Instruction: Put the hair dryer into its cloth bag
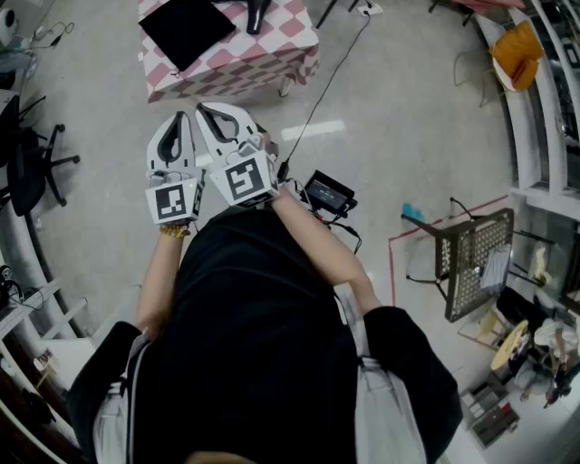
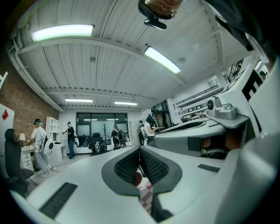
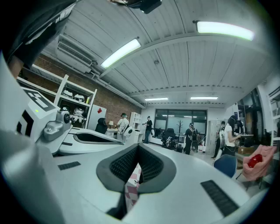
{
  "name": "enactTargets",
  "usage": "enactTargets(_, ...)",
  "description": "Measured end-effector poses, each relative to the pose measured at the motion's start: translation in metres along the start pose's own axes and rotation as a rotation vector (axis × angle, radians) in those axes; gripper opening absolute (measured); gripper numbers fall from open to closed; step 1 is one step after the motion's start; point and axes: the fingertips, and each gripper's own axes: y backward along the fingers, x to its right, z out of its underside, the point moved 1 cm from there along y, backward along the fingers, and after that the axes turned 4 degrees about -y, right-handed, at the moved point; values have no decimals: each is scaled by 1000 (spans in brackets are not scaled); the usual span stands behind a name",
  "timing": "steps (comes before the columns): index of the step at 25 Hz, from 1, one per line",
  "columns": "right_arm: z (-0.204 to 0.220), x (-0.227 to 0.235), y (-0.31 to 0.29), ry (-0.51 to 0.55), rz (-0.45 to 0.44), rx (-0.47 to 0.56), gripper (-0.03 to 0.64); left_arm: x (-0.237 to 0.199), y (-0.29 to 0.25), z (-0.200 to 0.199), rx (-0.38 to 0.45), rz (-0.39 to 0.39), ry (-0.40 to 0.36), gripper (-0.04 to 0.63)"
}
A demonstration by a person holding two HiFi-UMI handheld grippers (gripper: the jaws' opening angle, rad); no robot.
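Note:
A flat black cloth bag [image 1: 186,29] lies on a small table with a red-and-white checked cloth [image 1: 272,56] at the top of the head view. Beside the bag stands the black hair dryer [image 1: 256,14], partly cut off by the frame edge. I hold both grippers level, side by side in front of my chest, well short of the table. My left gripper [image 1: 183,118] is shut with nothing in it, and so is my right gripper [image 1: 203,110]. In the gripper views the left jaws [image 2: 140,162] and the right jaws [image 3: 138,162] meet, with checked cloth [image 2: 147,193] below them.
A black box with a cable [image 1: 328,192] lies on the floor just right of my hands. A metal mesh chair [image 1: 471,258] and cluttered shelves [image 1: 544,299] stand at the right, an office chair [image 1: 36,163] at the left. Several people [image 3: 191,138] stand far off.

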Motion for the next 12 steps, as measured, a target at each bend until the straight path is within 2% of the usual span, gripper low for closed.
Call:
enactTargets(2,3,6,4,0,16,-4,15,4,-4,0,-2,1,2,14)
enactTargets(6,11,27,9,-16,45,1,18,16,-19,-6,59,13,0,14)
enactTargets(12,22,48,-1,-24,29,-12,18,17,-39,-4,19,-17,-51,14)
